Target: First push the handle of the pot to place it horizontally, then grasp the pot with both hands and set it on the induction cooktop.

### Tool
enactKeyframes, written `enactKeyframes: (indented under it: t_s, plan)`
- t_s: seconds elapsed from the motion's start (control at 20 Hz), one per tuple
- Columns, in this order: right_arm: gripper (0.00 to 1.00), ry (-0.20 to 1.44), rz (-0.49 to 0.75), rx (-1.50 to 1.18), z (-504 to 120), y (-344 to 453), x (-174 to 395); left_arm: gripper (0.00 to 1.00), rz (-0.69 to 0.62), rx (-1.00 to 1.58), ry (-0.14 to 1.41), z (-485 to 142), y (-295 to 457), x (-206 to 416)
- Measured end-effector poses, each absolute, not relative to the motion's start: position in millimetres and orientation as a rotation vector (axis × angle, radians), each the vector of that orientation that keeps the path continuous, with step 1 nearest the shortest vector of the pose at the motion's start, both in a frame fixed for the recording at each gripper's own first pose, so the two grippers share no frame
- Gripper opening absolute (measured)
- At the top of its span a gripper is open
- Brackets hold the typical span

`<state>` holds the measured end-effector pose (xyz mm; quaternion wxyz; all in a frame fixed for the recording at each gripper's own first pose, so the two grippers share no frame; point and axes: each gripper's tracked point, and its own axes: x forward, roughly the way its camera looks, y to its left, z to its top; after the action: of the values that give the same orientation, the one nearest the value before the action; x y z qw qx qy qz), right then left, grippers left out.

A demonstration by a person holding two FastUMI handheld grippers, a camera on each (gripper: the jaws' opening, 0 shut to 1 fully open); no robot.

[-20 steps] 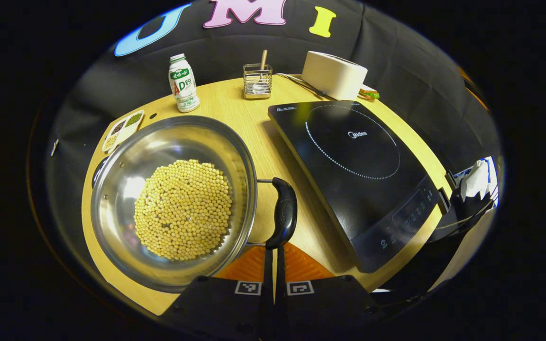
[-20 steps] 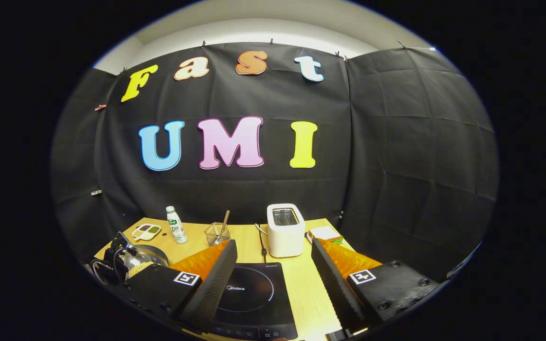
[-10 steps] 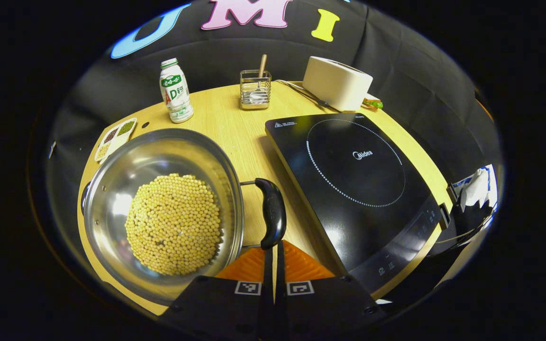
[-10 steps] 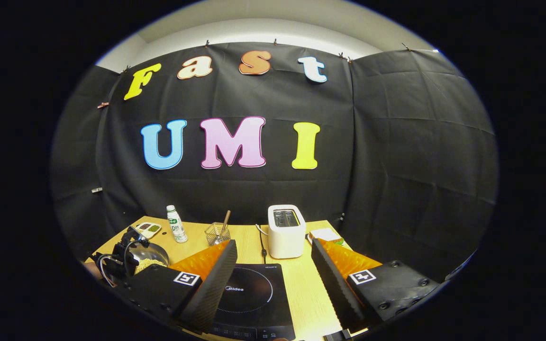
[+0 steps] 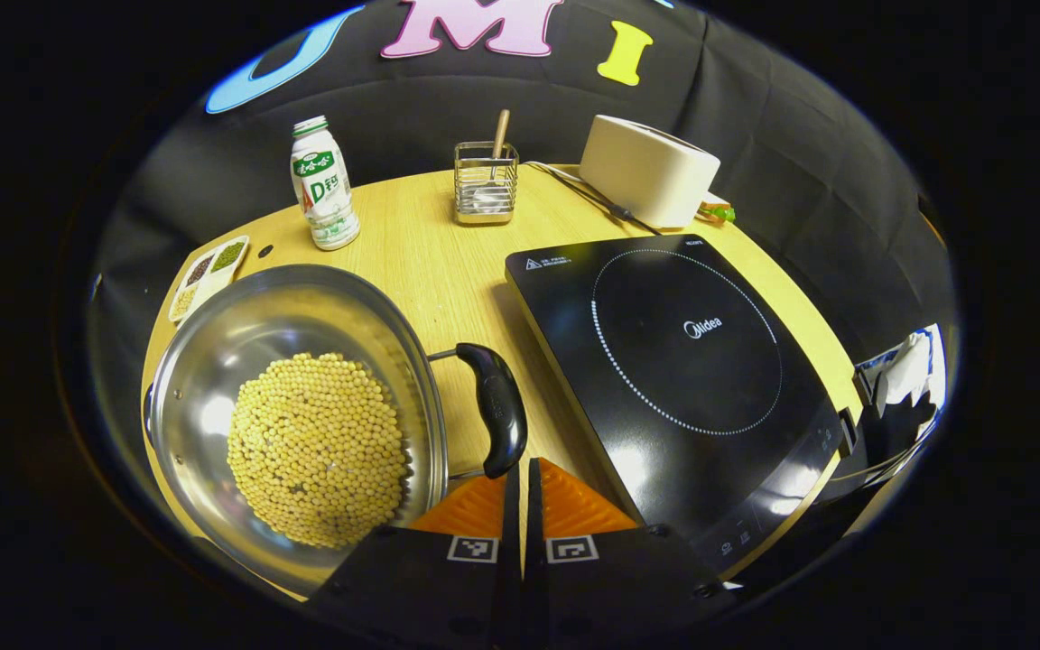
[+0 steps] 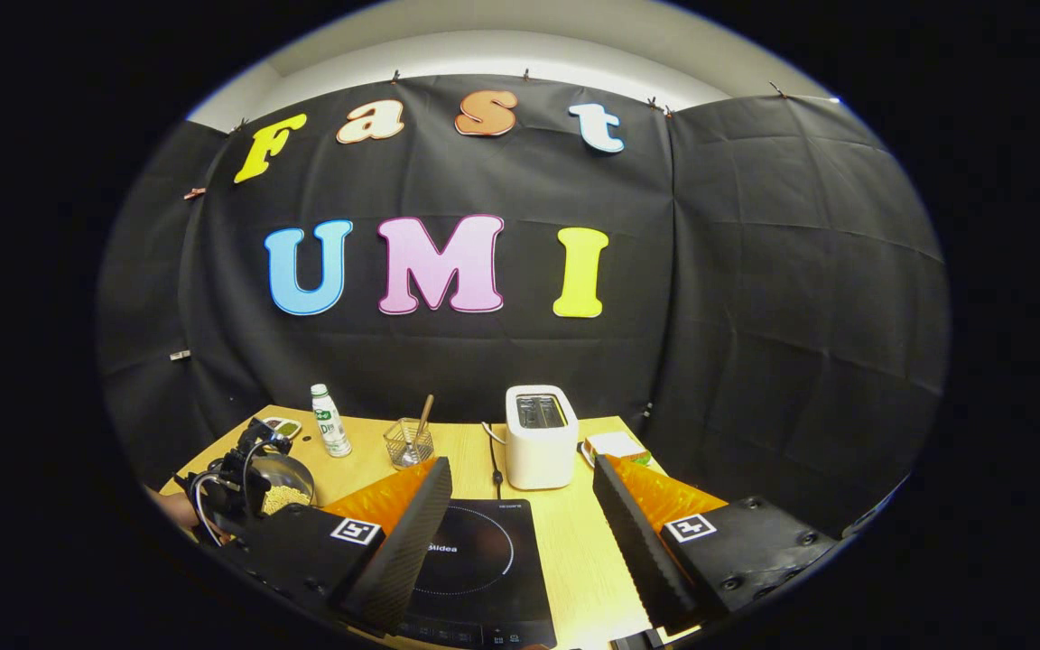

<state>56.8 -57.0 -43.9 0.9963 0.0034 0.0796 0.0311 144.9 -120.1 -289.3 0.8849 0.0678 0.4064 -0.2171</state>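
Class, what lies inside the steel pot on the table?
The pot holds a round heap of yellow beans. The pot's bottom beneath the heap is covered.

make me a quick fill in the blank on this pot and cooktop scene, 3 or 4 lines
1. The pot is filled with small round yellow ____.
2. The left gripper has its fingers ____, tips just below the pot's black handle.
3. The right gripper hangs with its fingers ____ above the induction cooktop.
4. The pot stands on the wooden ____, beside the cooktop, not on it.

Missing words: beans; shut; open; table
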Motion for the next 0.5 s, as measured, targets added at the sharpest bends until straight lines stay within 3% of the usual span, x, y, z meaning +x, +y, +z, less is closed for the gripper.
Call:
enactKeyframes:
  t_s: [0.5]
  plan:
    - [0.98,0.182,0.057,-0.027,-50.5,-54.8,51.6,0.05,-0.455,0.113,0.829,-291.8,-131.0,172.0]
